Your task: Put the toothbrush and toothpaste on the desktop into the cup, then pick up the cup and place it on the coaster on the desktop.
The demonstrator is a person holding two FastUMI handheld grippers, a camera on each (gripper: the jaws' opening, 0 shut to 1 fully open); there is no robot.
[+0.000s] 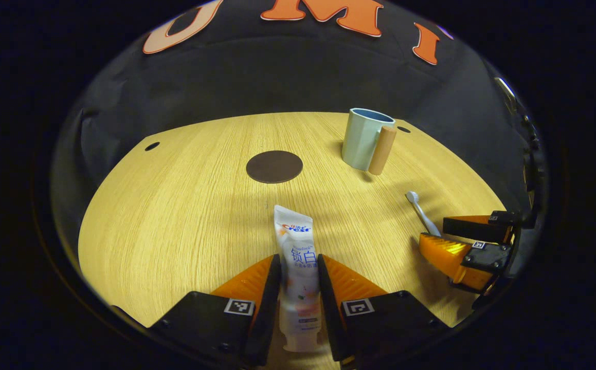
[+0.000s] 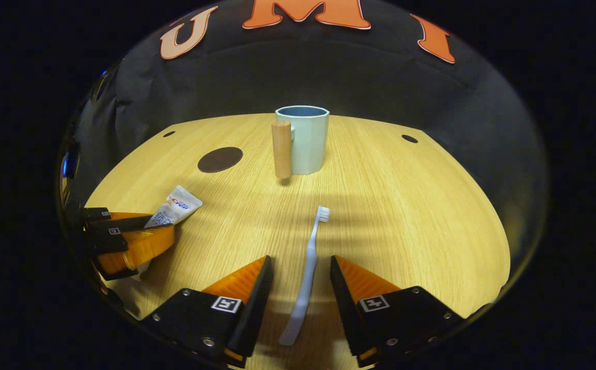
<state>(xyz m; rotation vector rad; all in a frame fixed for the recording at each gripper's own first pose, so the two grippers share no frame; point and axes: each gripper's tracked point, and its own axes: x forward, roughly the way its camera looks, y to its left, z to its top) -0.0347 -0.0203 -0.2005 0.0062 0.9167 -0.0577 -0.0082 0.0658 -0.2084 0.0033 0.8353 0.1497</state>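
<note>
We have both tools down at the counter (image 1: 184,205), each straddling its own item. The left gripper (image 1: 299,272) has its fingers narrowed around the toothpaste (image 1: 298,267); they sit right at the tube's sides, though we cannot tell whether both truly press on it. The right gripper (image 2: 300,275) has its fingers set wider, with the toothbrush (image 2: 305,272) lying between them and a clear gap on each side.

From the right gripper view the cup (image 2: 305,139) stands at twelve o'clock, upright, wooden handle (image 2: 281,149) toward us, and the dark coaster (image 2: 220,159) lies at about eleven o'clock, well apart from it.

We judge the step in hand to be the grasp. To do it well, we should close squarely across the tube's fuller middle, not its flat crimped end, and pinch the brush on its handle so it does not swivel. Lift each clear of the counter, then tilt it upright over the cup's mouth, one at a time, so the two grippers do not crowd each other.
</note>
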